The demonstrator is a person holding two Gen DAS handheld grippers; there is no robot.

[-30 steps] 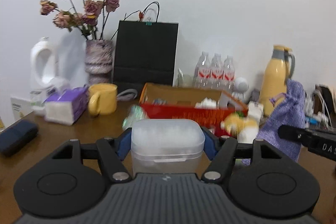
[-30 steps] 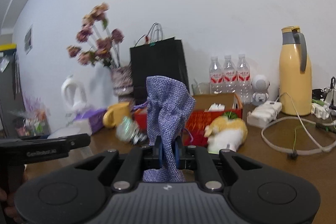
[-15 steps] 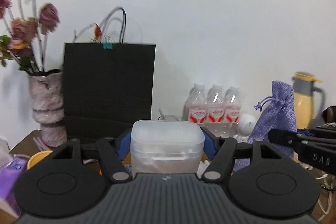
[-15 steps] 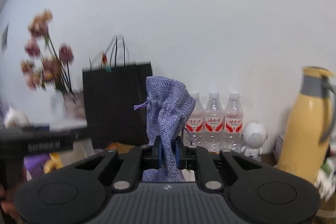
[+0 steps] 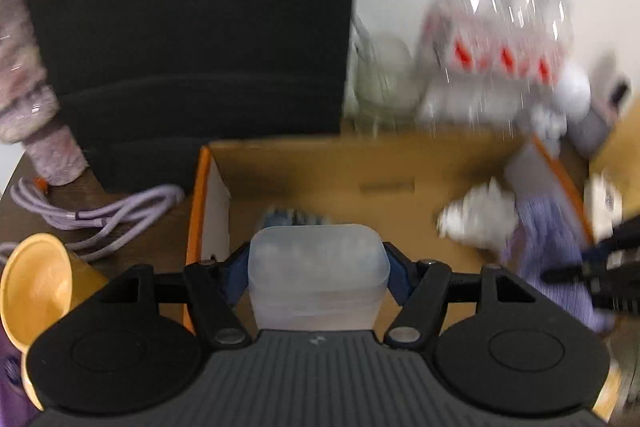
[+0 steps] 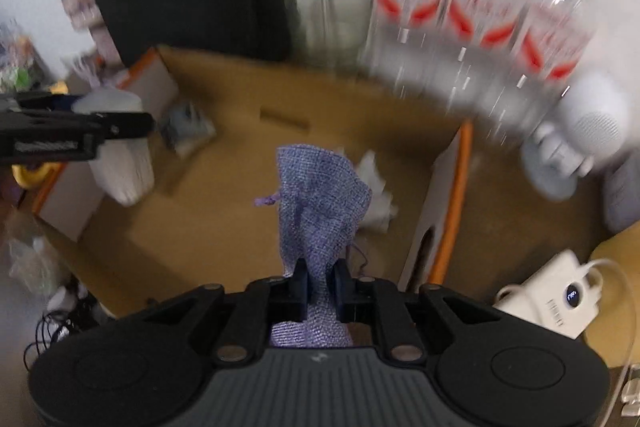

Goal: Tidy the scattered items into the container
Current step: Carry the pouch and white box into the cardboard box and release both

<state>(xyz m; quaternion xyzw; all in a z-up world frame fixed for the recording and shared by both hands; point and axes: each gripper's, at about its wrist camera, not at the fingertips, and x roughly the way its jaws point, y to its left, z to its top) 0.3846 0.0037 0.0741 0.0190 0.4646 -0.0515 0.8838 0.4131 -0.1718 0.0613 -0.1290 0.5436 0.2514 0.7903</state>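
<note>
Both grippers hang above the open cardboard box [image 5: 400,163], each carrying a load. The left gripper [image 5: 318,267] has its jaws clamped across a frosted plastic case [image 5: 318,283], held over the box's left end with its broad rounded face toward the camera and its long axis running from jaw to jaw. The right gripper [image 6: 319,285] has its jaws pinched nearly together on a purple cloth pouch [image 6: 320,203], which stands out lengthwise from the jaws toward the box floor, over the box's right half. Inside the box lie a crumpled white wad [image 6: 378,195] and a small bluish item [image 6: 186,131] near the far wall, too blurred to name. Judging by this, the tidying is well along: two items are over the box but not yet released. Water bottles [image 6: 472,15] stand behind the box.
</note>
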